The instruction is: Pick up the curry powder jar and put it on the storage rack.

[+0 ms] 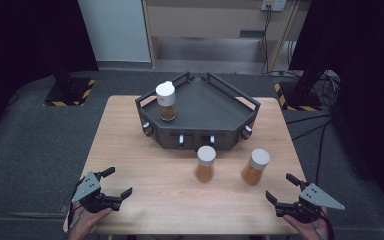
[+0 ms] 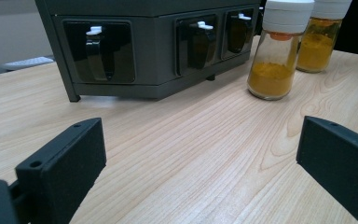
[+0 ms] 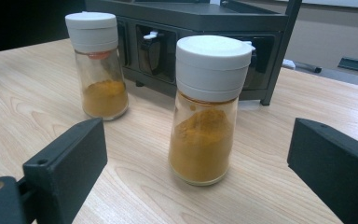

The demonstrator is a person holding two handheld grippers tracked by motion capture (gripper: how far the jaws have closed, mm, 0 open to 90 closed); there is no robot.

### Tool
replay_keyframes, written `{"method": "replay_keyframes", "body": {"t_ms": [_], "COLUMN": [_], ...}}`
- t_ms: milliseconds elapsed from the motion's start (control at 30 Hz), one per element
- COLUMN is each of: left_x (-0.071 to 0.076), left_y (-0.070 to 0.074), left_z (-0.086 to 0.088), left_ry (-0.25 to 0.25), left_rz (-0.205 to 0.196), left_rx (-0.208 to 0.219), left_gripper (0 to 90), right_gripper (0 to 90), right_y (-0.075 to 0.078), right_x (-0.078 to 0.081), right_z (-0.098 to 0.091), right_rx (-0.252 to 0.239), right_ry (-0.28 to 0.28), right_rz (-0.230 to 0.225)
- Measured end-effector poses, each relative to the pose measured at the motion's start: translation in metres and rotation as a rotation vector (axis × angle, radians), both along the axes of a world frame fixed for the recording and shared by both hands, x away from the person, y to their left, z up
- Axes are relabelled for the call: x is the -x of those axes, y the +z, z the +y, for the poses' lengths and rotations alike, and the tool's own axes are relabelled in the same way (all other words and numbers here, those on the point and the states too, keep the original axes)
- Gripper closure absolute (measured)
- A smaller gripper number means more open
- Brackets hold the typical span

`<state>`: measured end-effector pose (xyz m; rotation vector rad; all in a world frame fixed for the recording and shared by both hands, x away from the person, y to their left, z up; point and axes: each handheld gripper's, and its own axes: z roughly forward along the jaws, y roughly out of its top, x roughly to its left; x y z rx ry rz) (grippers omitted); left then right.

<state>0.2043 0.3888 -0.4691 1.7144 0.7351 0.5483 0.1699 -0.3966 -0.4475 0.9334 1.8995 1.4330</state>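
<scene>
While both grippers, left (image 1: 116, 183) and right (image 1: 279, 188), hover open and empty, two jars (image 1: 205, 164) (image 1: 255, 166) of orange powder stand before the rack (image 1: 215, 107); a third (image 1: 166, 101) stands on it, above the wooden table (image 1: 130, 150).

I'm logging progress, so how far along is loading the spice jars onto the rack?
One spice jar already stands on the dark rack. Nothing is in hand: the left gripper and right gripper sit open near the table's front edge. Two jars remain on the table.
</scene>
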Motion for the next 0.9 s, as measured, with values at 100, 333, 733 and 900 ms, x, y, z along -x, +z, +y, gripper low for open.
{"method": "replay_keyframes", "body": {"t_ms": [100,333,733,900], "left_x": [0.0,-0.001,-0.003,-0.004], "left_y": [0.0,0.001,0.002,0.002], "left_z": [0.0,-0.001,-0.003,-0.004], "left_ry": [-0.004,-0.015,-0.031,-0.035], "left_rz": [-0.001,0.006,0.014,0.018], "left_rx": [0.004,-0.005,-0.014,-0.019], "left_gripper": [0.0,0.0,0.0,0.0], "right_gripper": [3.2,2.3,2.8,3.1], "right_y": [0.0,0.003,0.015,0.023], "right_x": [0.0,0.001,-0.002,-0.004], "right_z": [0.0,0.004,0.007,0.009], "right_rx": [-0.002,0.012,0.013,0.033], "right_ry": [-0.002,-0.01,0.007,0.025], "right_rz": [-0.003,0.0,-0.008,-0.012]}}
